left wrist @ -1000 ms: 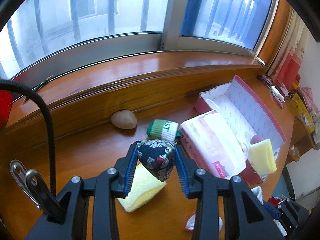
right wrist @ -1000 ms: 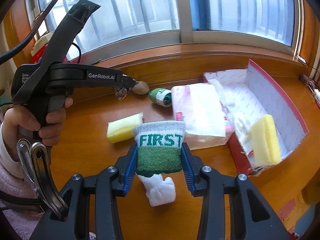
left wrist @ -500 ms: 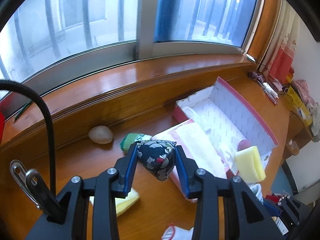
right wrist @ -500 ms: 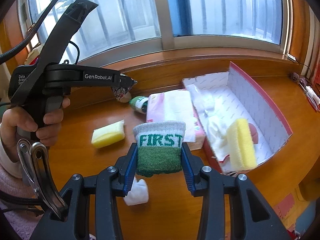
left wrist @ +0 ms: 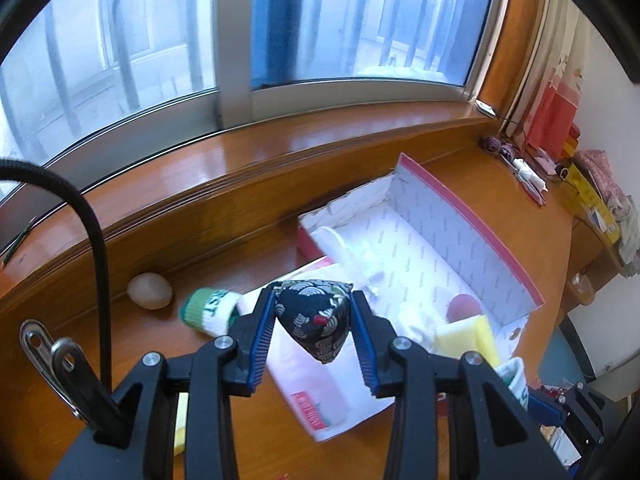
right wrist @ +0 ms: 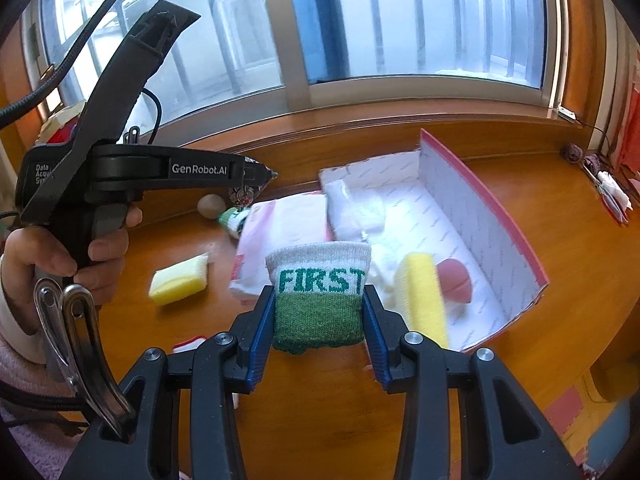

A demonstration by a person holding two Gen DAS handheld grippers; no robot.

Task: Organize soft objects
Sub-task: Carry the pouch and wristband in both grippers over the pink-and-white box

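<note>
My left gripper (left wrist: 314, 320) is shut on a dark patterned beanbag (left wrist: 314, 322) and holds it above the pink tissue pack (left wrist: 320, 380). It also shows in the right wrist view (right wrist: 248, 192). My right gripper (right wrist: 319, 312) is shut on a green and white "FIRST" sock (right wrist: 319, 300), held above the table in front of the open pink box (right wrist: 480, 216). The box (left wrist: 460, 220) holds a yellow sponge (right wrist: 422, 296), a pink ball (right wrist: 454, 280) and white cloth. A second rolled sock (left wrist: 210, 310) lies left of the tissue pack.
A beige egg-shaped object (left wrist: 150, 291) lies by the window ledge. A second yellow sponge (right wrist: 178, 280) lies on the table at the left. A white and red item (right wrist: 188, 344) lies near the front edge. Small clutter (left wrist: 528, 176) sits at the far right.
Both grippers have moved to the right toward the box, each still holding its object. The box now lies nearer the middle of both views.
</note>
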